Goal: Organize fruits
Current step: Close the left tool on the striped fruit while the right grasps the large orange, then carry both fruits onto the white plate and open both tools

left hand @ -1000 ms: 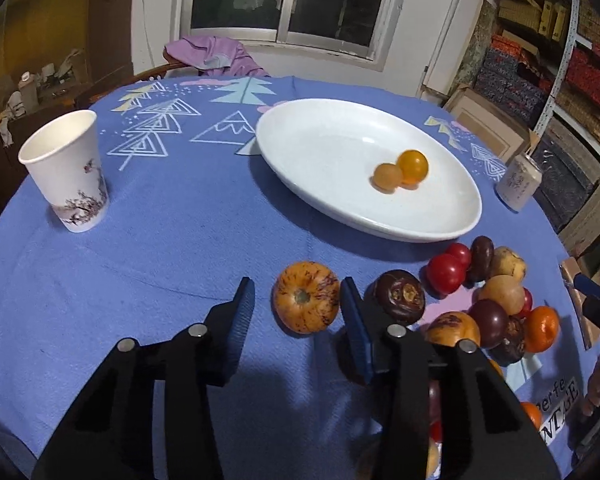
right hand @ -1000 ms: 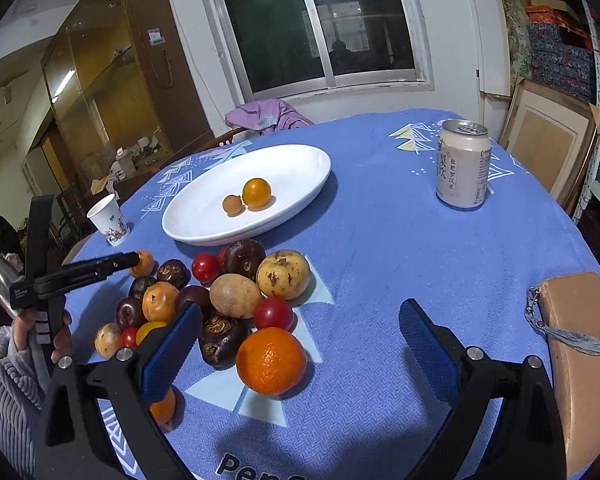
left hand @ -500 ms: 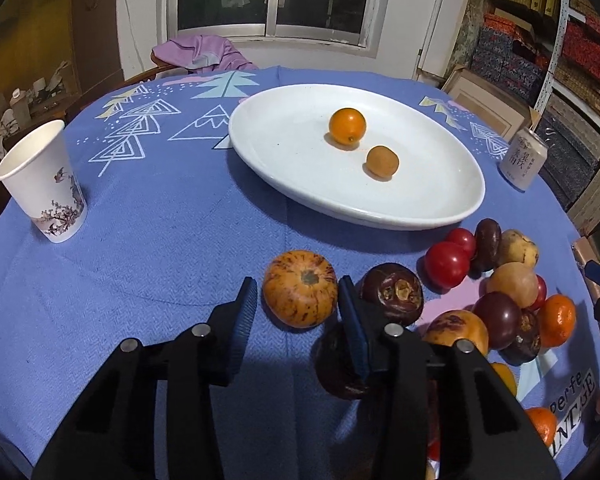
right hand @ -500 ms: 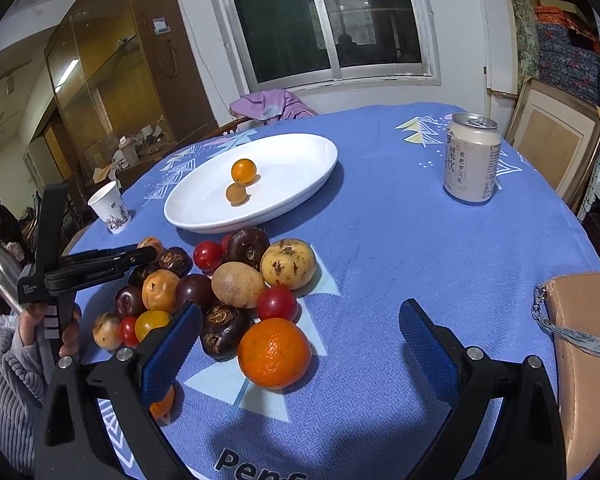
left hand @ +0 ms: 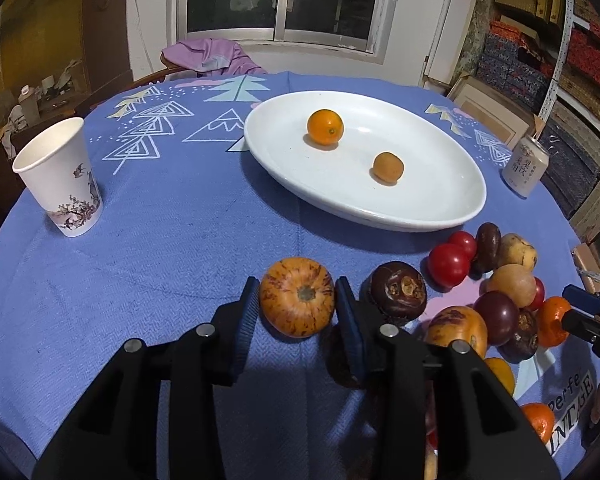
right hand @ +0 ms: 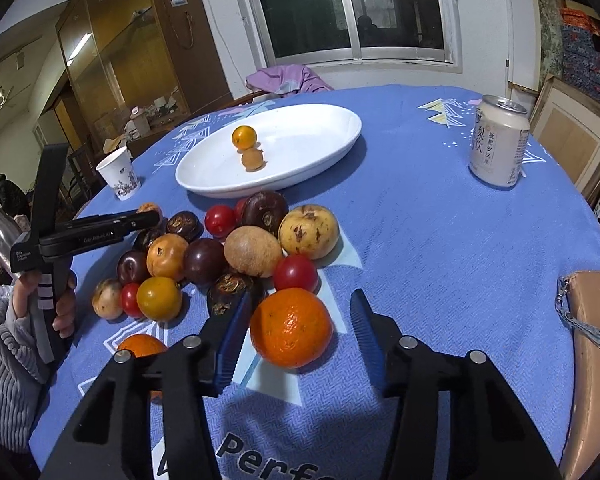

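Note:
A white oval plate (left hand: 440, 208) holds an orange fruit (left hand: 325, 127) and a small brown fruit (left hand: 387, 167); it also shows in the right wrist view (right hand: 320, 152). My left gripper (left hand: 296, 304) is shut on a streaked orange fruit (left hand: 297, 297) that rests on the blue cloth. A pile of mixed fruits (left hand: 488, 300) lies right of it. My right gripper (right hand: 298, 330) is open around a large orange (right hand: 291, 327); its pads stand apart from it. The pile (right hand: 228, 248) lies just beyond.
A paper cup (left hand: 60, 176) stands at the left. A drink can (right hand: 498, 142) stands at the right. A tan pouch (right hand: 592, 340) lies at the right table edge. A chair with a purple cloth (left hand: 210, 54) stands behind the table.
My left gripper has closed in on the streaked orange fruit. My right gripper has moved forward and narrowed, so the large orange is between its fingers. The two fruits in the plate have rolled apart.

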Motion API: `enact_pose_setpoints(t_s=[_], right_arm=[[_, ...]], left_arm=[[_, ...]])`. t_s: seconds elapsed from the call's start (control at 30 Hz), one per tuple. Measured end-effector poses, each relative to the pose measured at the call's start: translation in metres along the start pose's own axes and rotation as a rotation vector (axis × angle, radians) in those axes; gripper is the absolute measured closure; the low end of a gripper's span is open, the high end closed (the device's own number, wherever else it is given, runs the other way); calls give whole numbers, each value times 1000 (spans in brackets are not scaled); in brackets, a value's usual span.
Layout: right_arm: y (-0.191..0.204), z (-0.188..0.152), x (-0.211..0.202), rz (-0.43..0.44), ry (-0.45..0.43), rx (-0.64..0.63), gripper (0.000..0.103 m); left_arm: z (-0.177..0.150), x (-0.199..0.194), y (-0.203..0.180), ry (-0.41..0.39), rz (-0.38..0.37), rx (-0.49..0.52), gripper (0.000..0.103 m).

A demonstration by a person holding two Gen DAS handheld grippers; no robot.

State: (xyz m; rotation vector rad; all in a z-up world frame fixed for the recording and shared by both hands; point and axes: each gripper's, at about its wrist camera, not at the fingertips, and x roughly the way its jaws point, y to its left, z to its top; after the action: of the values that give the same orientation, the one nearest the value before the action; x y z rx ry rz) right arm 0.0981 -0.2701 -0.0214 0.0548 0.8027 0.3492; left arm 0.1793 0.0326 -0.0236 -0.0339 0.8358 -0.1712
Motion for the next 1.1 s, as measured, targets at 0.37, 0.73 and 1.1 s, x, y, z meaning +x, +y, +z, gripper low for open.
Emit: enact_pose_setpoints(t_s=[0.37,0.73,1.1], right_arm=[[8,-7,13,-18,61,-49,56],[-4,42,-14,69,-64,51,56],[23,135,78,62,-11,44,56]], left_arm=[[1,-18,1,-38,-18,-7,65],[39,-31,-17,-81,-27,5,65],[74,34,-33,-8,-6,0,65]])
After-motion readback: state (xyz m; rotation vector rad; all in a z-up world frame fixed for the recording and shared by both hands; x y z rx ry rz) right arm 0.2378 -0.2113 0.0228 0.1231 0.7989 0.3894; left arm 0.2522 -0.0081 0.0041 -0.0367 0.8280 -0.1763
